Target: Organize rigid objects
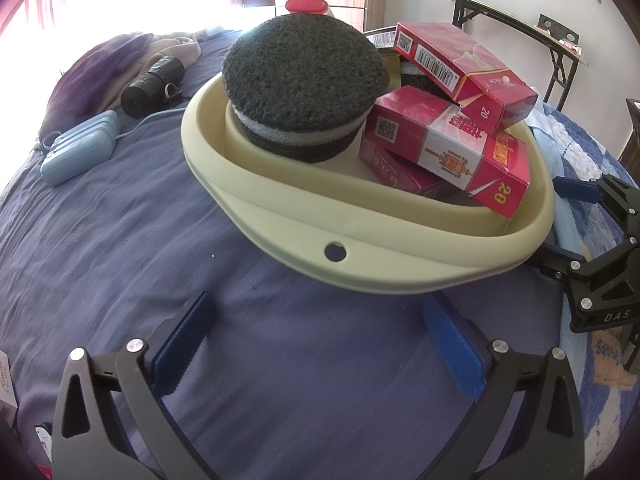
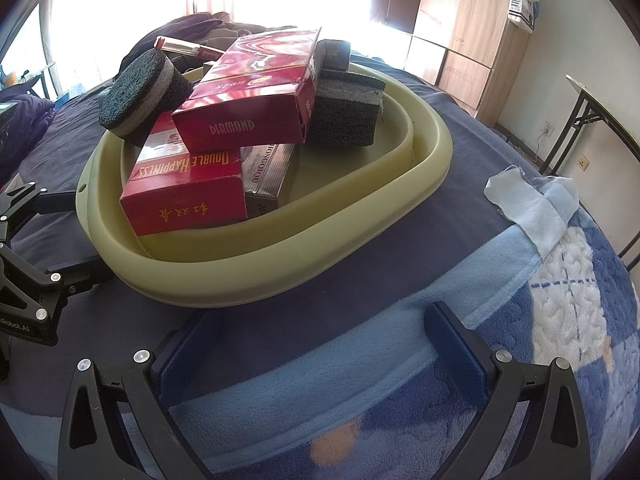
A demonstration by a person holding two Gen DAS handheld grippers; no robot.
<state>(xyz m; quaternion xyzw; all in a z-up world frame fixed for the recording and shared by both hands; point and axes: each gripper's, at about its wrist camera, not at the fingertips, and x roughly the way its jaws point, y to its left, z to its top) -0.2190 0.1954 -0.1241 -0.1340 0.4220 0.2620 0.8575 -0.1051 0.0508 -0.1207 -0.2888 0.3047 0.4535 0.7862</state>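
Observation:
A cream basin (image 1: 400,264) (image 2: 280,256) rests on the bed. It holds a round dark sponge (image 1: 300,80) (image 2: 140,92), a block-shaped sponge (image 2: 344,112), a red Diamond box (image 2: 248,92) (image 1: 464,68), a red Double Happiness box (image 2: 188,184) (image 1: 440,148) and a grey box (image 2: 268,176) underneath them. My left gripper (image 1: 316,320) (image 2: 76,236) is open just short of the basin's near rim. My right gripper (image 2: 316,328) (image 1: 560,224) is open too, over the blanket by the basin's other side. Neither holds anything.
On the navy sheet lie a light blue power strip (image 1: 80,152), a black roll (image 1: 152,80) and piled clothes (image 1: 100,68). A white cloth (image 2: 528,208) lies on the plush blue blanket (image 2: 560,320). A folding table (image 1: 520,28) and a wardrobe (image 2: 472,20) stand beyond the bed.

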